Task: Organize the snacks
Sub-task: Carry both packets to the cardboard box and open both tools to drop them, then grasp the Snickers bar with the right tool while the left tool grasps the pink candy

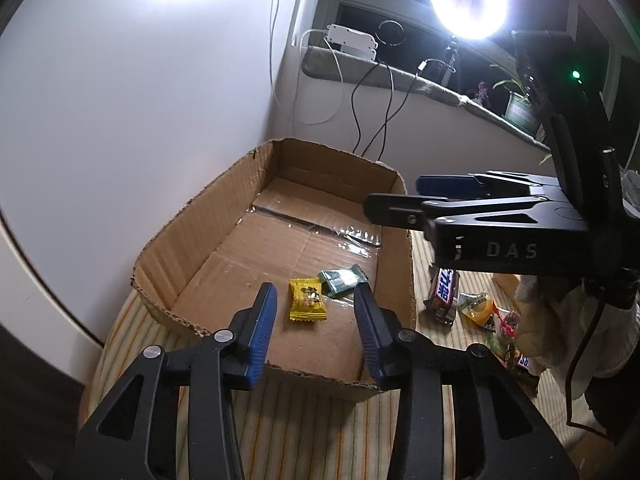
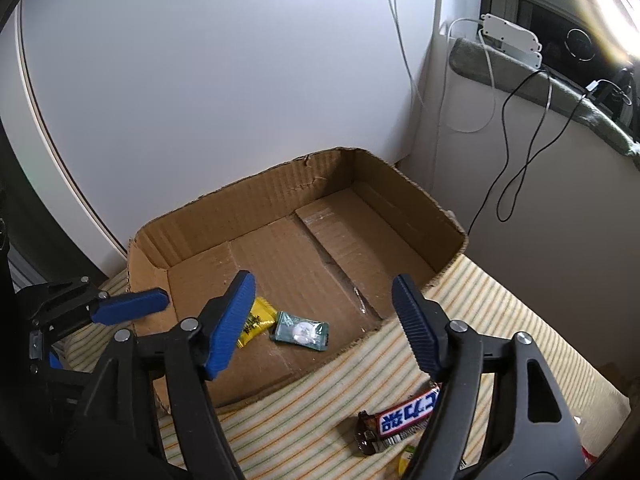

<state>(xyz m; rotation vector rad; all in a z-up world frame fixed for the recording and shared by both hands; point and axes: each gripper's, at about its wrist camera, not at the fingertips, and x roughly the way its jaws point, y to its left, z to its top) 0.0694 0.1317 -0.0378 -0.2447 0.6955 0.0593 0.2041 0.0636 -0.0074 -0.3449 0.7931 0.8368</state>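
Observation:
A shallow cardboard box point(image 1: 200, 220) point(image 2: 248, 208) stands on a striped cloth. On its floor near the front lie a yellow candy point(image 1: 307, 301) point(image 2: 256, 322) and a green candy point(image 1: 341, 281) point(image 2: 301, 330), side by side. My left gripper point(image 1: 316, 320) hovers open over the yellow candy, nothing between its pads. My right gripper point(image 2: 324, 304) is open above the box's front right corner; in the left wrist view the right gripper point(image 1: 394, 196) reaches in from the right. A chocolate bar point(image 1: 444, 292) point(image 2: 400, 416) lies on the cloth outside the box.
More wrapped snacks point(image 1: 480, 308) are heaped to the right of the box. The striped cloth point(image 1: 300, 420) covers the surface. A white wall stands behind the box. A windowsill with a power strip point(image 1: 352, 40), cables and a ring lamp point(image 1: 468, 0) is at the back right.

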